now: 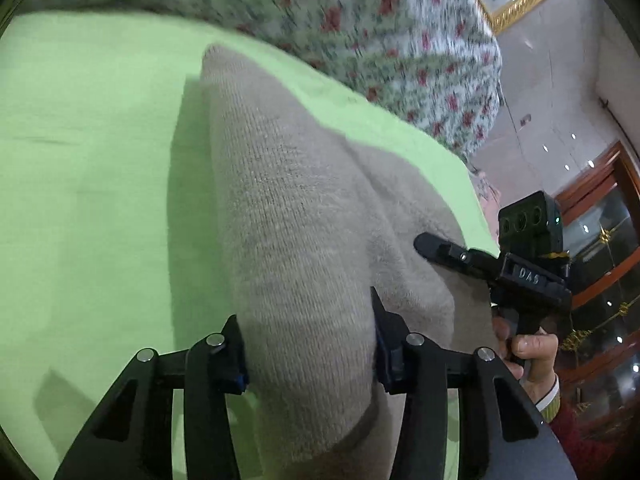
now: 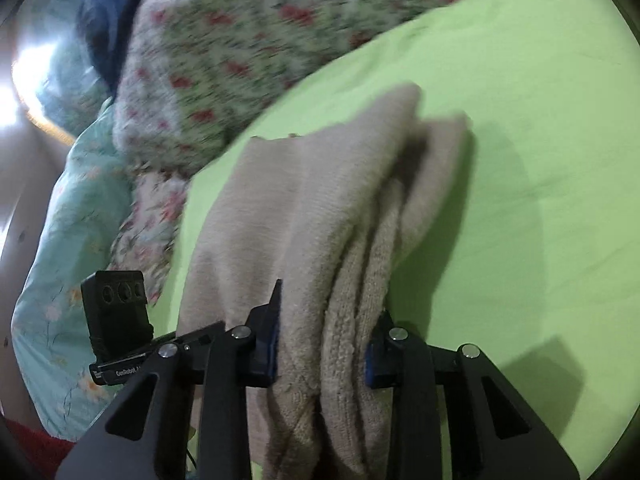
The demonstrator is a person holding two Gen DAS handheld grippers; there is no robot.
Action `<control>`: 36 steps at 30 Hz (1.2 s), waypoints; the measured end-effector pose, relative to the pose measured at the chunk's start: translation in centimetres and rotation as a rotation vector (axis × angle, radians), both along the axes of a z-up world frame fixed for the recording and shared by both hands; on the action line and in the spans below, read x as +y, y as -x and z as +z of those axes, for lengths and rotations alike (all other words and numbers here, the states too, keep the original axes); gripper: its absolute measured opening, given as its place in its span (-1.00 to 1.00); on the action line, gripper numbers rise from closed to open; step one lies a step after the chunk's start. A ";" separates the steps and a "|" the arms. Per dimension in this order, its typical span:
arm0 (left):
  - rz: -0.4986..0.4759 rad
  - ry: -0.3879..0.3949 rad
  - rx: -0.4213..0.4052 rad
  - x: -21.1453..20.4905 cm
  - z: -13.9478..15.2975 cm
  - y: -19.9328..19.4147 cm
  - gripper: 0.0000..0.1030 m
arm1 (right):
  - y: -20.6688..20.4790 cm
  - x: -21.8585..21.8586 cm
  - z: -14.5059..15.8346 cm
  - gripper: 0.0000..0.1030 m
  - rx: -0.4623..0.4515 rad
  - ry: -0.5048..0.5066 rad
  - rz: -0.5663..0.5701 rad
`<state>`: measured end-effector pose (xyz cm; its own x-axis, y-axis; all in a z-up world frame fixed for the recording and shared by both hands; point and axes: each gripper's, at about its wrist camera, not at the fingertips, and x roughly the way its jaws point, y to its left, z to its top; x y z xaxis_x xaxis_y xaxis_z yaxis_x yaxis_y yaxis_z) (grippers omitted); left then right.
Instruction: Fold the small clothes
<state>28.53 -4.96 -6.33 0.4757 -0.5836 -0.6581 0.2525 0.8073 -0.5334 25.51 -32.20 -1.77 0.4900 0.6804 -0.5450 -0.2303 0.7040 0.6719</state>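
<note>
A beige knitted garment (image 1: 280, 184) lies bunched in thick folds on a light green sheet (image 1: 80, 160). My left gripper (image 1: 306, 312) is shut on the near end of one fold, both pads pressed into the knit. In the right wrist view the same garment (image 2: 312, 184) shows several stacked layers, and my right gripper (image 2: 330, 304) is shut on their near edge. The right gripper's finger (image 1: 428, 246) also shows in the left wrist view, resting against the garment's right side, with a person's hand (image 1: 532, 348) on its handle. The far end of the garment rests on the sheet.
A floral blanket (image 1: 360, 20) is heaped along the sheet's far edge. In the right wrist view a teal flowered cloth (image 2: 72, 220) and a dark blue cloth (image 2: 108, 12) lie to the left. A wooden glass cabinet (image 1: 600, 220) stands at the right. The green sheet (image 2: 540, 120) is bare to the right.
</note>
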 end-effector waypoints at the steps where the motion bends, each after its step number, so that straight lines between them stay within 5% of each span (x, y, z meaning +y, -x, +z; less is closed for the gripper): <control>1: 0.017 -0.001 -0.005 1.5 0.4 1.0 -0.10 | 0.5 1.6 0.2 -0.39 -0.016 0.007 0.024; 8: 0.146 -0.076 -0.068 12.1 2.9 8.5 -0.10 | 2.1 12.4 0.4 -0.39 -0.079 -0.040 0.189; 13: 0.198 -0.052 0.004 15.8 -0.2 10.1 -0.10 | 2.7 16.3 -1.5 -0.39 -0.044 -0.008 0.241; 18: 0.199 -0.023 0.020 15.7 -2.8 10.1 0.00 | 2.7 16.3 -3.2 -0.39 0.001 0.004 0.216; 25: 0.213 0.015 0.076 17.2 -3.7 10.9 0.54 | 3.0 14.6 -4.0 -0.07 0.078 -0.002 0.163; 36: 0.356 -0.088 -0.015 19.6 0.3 10.9 0.52 | 1.3 13.5 0.7 0.05 -0.064 0.094 0.043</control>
